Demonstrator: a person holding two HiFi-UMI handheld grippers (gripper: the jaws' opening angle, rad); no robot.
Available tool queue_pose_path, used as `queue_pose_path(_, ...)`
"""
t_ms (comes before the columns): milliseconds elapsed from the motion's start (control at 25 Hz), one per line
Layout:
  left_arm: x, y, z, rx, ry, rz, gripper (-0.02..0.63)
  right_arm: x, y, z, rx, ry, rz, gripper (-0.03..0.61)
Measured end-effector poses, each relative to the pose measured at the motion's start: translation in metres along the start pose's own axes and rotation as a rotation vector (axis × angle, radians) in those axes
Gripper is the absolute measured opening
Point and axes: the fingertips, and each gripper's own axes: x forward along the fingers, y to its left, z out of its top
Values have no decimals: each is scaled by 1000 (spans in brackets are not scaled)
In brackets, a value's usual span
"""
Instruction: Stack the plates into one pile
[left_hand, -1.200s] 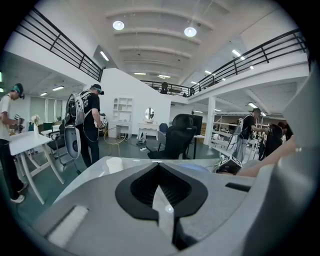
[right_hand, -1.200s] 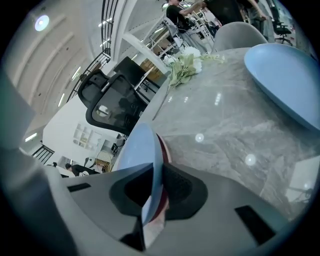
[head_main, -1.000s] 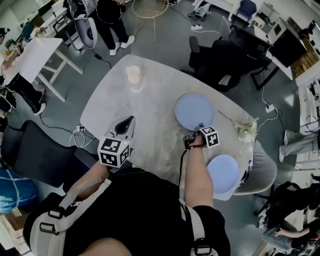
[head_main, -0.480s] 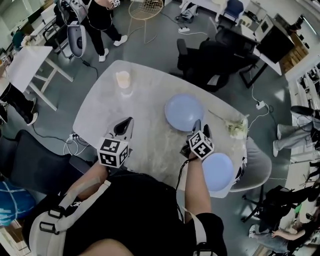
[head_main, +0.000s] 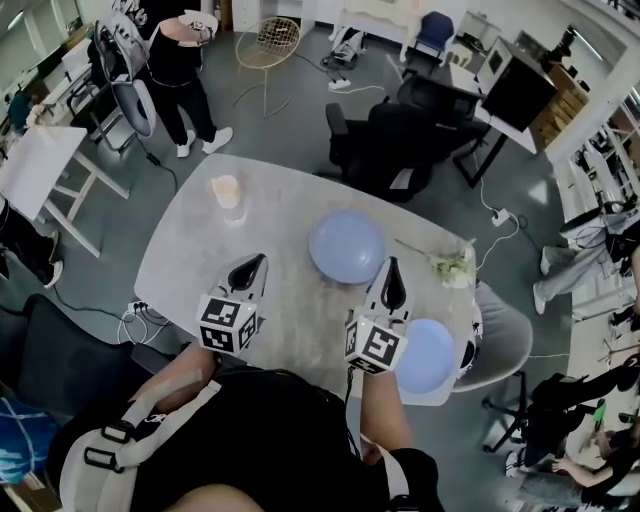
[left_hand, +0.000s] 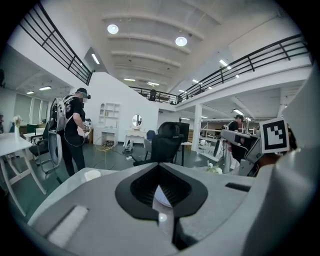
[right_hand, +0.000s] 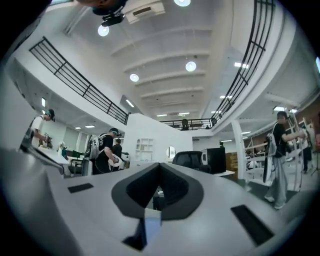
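2 blue plates lie apart on the pale grey bench (head_main: 200, 250), not yet in 1 pile. The farther plate (head_main: 347, 246) sits near the middle of the bench. The nearer plate (head_main: 428, 357) lies close to the bench's right edge, just in front of the person.

The right gripper (head_main: 392, 278) is over the bench between the 2 plates, with its tip just beside the near rim of the farther plate. Its marker cube overlaps the left rim of the nearer plate in the head view. Its jaws are drawn together with nothing between them, and the right gripper view looks out over the room, not down at a plate.

The left gripper (head_main: 250, 268) is over bare bench, left of the farther plate and well clear of both plates. Its jaws are together too and hold nothing. A pale sliver of the farther plate shows through the gap in its own view.

1 pale cup (head_main: 227, 190) stands near the far left edge of the bench. 1 small sprig of flowers (head_main: 452, 266) lies near the right edge, beyond the nearer plate.
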Motion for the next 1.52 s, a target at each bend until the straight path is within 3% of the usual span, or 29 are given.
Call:
queue_pose_path(120, 0, -4, 3, 14, -19, -14, 3, -15, 4, -7, -31, 17, -33, 9)
queue_pose_path(400, 2, -2, 4, 19, -25, -17, 3, -27, 25, -33, -28, 80, 14, 8)
queue_pose_path(920, -12, 26, -10, -22, -32, -20, 3, -25, 64, -37, -63, 127, 29, 8)
queue_pose_path(1160, -14, 31, -32, -37, -5, -104, 3, -39, 89, -43, -101, 169, 10, 8)
queue_pose_path(1520, -19, 1, -32, -14, -15, -132, 3, -60, 39, -30, -40, 147, -68, 8)
